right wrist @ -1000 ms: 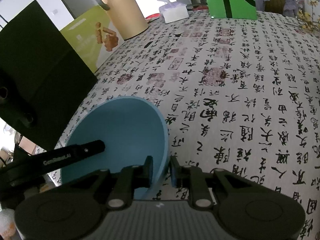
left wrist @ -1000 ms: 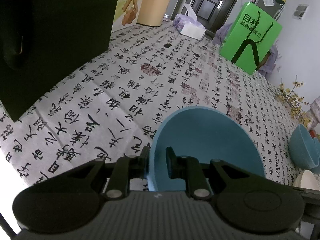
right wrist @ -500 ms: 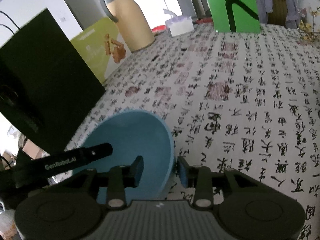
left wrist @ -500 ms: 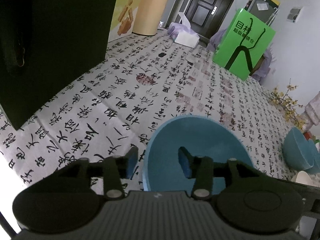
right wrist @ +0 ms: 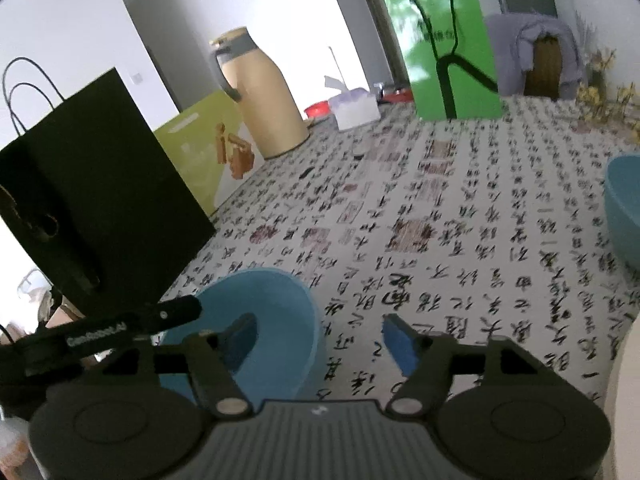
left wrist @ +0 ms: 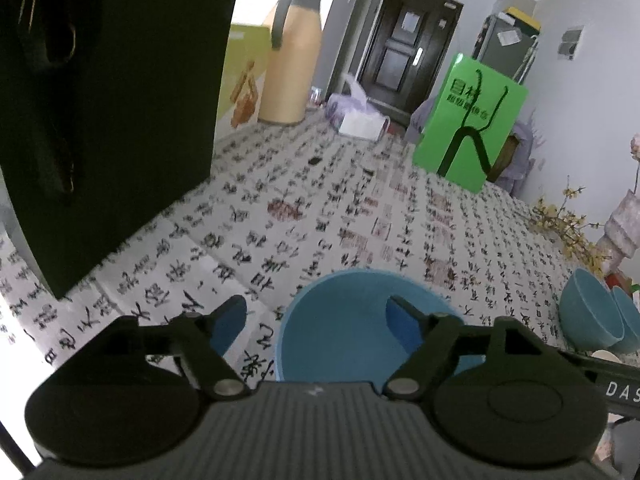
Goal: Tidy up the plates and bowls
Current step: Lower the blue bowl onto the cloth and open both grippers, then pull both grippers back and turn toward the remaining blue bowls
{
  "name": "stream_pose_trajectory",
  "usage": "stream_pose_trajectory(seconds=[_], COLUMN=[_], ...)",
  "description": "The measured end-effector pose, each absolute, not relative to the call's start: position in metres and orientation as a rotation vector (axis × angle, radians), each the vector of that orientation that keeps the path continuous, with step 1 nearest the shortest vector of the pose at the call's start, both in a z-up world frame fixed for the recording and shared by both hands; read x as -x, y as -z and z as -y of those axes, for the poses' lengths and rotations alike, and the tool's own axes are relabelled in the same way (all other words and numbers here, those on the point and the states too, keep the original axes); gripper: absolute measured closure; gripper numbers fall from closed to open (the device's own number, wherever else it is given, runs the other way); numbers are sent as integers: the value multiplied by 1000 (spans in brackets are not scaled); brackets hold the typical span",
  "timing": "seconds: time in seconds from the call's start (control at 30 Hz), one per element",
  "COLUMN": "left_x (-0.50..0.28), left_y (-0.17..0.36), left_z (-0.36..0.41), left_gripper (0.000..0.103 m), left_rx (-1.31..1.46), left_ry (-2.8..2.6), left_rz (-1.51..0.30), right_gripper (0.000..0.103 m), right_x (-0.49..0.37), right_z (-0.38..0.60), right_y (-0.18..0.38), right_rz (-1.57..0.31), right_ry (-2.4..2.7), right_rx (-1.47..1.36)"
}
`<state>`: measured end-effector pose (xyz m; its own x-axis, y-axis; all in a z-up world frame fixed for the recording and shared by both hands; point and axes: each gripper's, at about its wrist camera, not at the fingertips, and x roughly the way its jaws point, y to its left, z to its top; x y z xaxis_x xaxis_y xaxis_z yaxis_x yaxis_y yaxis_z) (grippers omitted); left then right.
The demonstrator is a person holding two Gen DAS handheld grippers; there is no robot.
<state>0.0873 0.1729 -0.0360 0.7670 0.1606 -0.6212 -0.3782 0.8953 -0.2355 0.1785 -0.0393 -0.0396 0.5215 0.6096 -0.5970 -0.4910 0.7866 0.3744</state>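
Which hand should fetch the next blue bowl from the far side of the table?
Right, probably. Both grippers have just been opening off the blue bowl. The right gripper is open over bare tablecloth, and another blue bowl sits on its outer side.

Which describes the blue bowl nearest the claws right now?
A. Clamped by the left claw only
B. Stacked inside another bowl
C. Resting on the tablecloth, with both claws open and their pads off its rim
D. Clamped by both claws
C: the blue bowl sits on the tablecloth; left claw and right claw straddle its rim, open.
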Motion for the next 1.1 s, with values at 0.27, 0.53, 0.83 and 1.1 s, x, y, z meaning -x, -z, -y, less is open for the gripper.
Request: stream_pose_trajectory(seconds=[0.27,0.53,0.83,1.1], left_x=[-72,-65,-65,-67], left_y=[22,13,11,8], left_z=[-151,-129,-107,-90], left_gripper=[0,0,0,0], left_rx=[290,265,243,231], left_ry=[-326,-311,-296,-287], left_rz=[-532,-472,-468,-456], right_gripper=[6,0,0,0], right_x=[-171,-163,-159,-161], right_z=[67,94,121,144], right_y=[36,31,26,21], right_rz=[-717,-639,-578,-556], right_ry=[-645,-612,-575,-557], right_rx=[-178,-162,-147,-144])
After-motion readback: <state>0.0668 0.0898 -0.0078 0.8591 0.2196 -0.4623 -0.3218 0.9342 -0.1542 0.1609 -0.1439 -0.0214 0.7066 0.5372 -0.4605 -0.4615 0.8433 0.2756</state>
